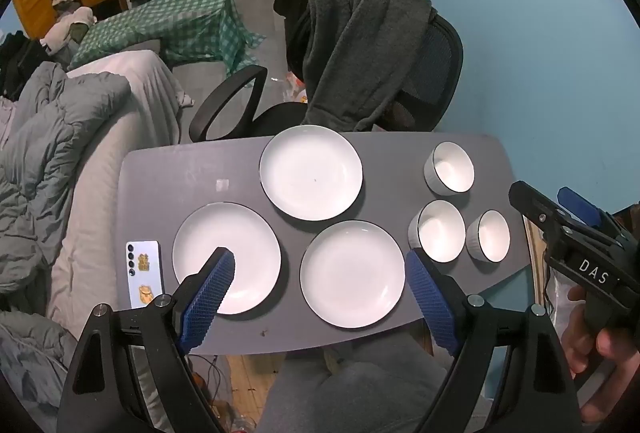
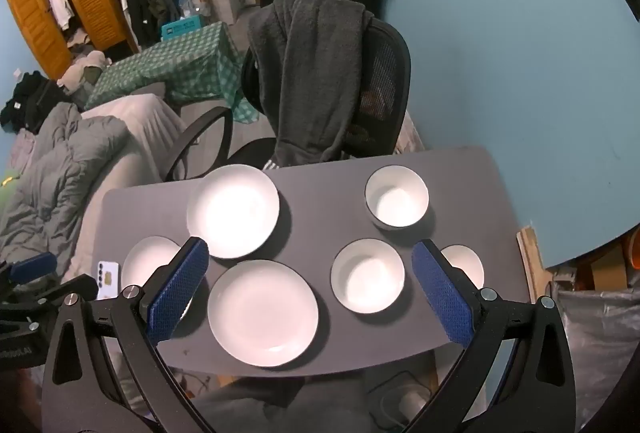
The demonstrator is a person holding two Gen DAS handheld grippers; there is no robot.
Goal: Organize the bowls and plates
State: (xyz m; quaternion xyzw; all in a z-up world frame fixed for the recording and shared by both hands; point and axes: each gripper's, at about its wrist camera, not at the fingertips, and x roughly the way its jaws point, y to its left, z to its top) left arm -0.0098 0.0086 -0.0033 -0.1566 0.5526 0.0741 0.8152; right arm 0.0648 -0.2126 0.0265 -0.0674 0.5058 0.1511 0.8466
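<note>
White round plates [image 1: 352,273] and small white bowls [image 1: 442,231] sit apart on the grey desk [image 1: 180,173]; left tool [image 1: 320,265] and right tool [image 2: 310,253] hover released, empty.

The table [image 1: 180,173] is plain grey. All three plates, near-left [image 1: 226,258], near-middle [image 1: 352,274] and far [image 1: 311,172], are white with a thin dark rim line, as are the three bowls: far [image 1: 449,167], middle [image 1: 439,231] and rightmost [image 1: 490,236]. The phone [image 1: 144,274] at the left edge is white with gold motifs. Both grippers' pads [image 2: 178,289] are blue with a diamond texture on black frames. The cloth [image 2: 188,67] far left is green-and-white check; the wall [image 2: 500,33] is light blue.
</note>
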